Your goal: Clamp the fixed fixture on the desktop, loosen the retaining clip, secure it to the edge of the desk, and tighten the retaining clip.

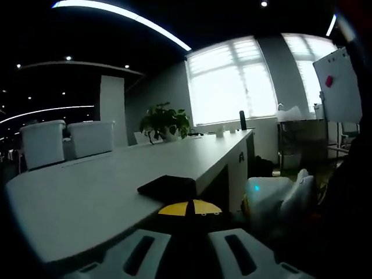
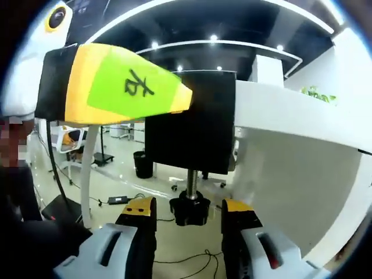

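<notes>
Across the left gripper view, a long grey desk (image 1: pixel 116 174) runs from near left toward bright windows far right. White chairs (image 1: pixel 64 142) stand at its far left side, a potted plant (image 1: pixel 164 121) further along. On the desk's near edge sits the black fixture (image 1: pixel 168 187); the left gripper (image 1: pixel 187 212) has its yellow-tipped jaws drawn together on that plate, grasping it, though the contact is dim and partly hidden. Right of it, off the desk edge, lies the white body of the right gripper (image 1: pixel 273 200).

Right gripper view: upper left, the left gripper's yellow jaw carries a green label (image 2: pixel 131 87). Centre, the fixture's black plate (image 2: pixel 192 125) hangs beside the white desk edge (image 2: pixel 290 110). Below it a threaded screw ends in a black knob (image 2: pixel 189 209). The right gripper (image 2: pixel 189 212) holds its jaws spread, one either side of the knob, apparently not touching.
</notes>
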A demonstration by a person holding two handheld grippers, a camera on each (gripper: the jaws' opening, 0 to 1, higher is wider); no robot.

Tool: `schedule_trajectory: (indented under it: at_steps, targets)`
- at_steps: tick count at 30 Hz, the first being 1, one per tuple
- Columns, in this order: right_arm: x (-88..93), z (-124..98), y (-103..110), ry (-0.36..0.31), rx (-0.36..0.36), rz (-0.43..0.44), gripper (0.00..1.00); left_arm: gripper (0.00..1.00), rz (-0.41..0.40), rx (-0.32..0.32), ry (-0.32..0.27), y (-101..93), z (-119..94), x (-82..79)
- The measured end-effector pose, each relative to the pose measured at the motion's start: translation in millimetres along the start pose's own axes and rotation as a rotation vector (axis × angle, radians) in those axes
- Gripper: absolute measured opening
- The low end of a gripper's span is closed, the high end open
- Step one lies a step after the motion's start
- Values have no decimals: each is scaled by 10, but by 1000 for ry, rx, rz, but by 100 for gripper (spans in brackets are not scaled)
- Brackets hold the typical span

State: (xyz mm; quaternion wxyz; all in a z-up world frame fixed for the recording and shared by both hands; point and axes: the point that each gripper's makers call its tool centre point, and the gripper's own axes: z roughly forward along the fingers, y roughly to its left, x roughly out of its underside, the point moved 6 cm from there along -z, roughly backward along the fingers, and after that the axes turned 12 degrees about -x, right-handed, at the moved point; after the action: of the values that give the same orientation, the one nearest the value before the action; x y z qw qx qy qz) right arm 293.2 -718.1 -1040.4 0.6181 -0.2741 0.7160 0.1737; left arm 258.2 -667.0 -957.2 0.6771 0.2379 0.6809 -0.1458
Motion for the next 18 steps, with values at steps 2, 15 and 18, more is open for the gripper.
schedule_trajectory:
  at_steps: [2, 15, 18]
  targets:
    - [16, 44, 20, 13, 12, -1, 41, 1, -3, 9, 1, -9, 18, 5]
    - [34, 170, -72, 26, -72, -33, 24, 1, 10, 12, 2, -68, 22, 22]
    - [50, 204, -91, -14, -232, -34, 23, 1, 13, 13, 8, -69, 13, 14]
